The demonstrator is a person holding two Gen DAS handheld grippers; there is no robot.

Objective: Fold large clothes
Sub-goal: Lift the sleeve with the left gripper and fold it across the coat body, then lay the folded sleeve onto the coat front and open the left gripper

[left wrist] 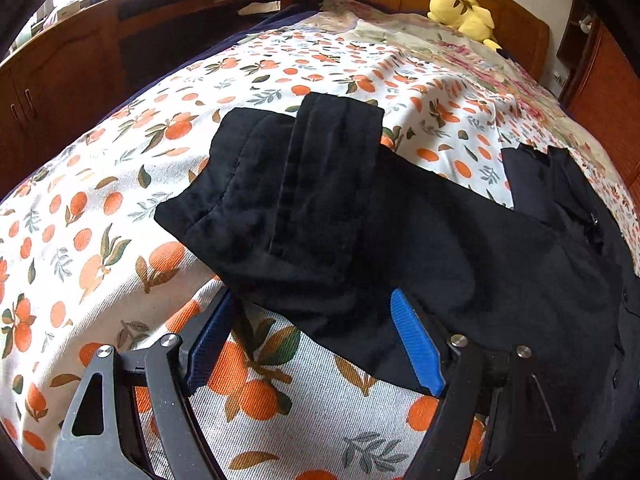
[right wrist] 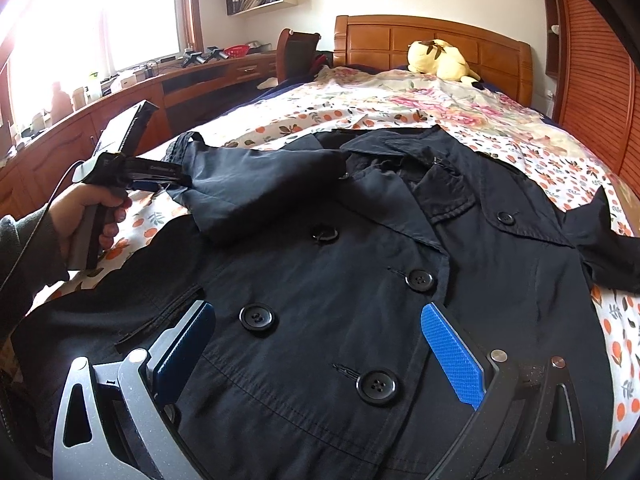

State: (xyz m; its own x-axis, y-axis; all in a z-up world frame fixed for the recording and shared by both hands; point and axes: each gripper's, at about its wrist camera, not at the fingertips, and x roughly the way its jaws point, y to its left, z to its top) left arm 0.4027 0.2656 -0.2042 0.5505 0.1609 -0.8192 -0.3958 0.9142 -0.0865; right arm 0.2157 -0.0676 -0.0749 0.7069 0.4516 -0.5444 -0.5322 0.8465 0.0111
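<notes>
Black double-breasted coat [right wrist: 360, 280], spread across the bed's [right wrist: 500, 120] foot edge: soft, limp, slippery-looking; grasp sleeve cuff [left wrist: 320, 184] or hem; left gripper [left wrist: 316, 344] and right gripper [right wrist: 320, 360] both agape, empty.

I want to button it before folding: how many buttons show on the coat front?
5: upper left, upper right, middle right, lower left, bottom. Others may be hidden.

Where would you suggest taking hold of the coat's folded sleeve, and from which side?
Probably grip the sleeve at its cuff, coming from the window side: that end lies flat and free on the bedspread, whereas its other end joins the coat body.
</notes>
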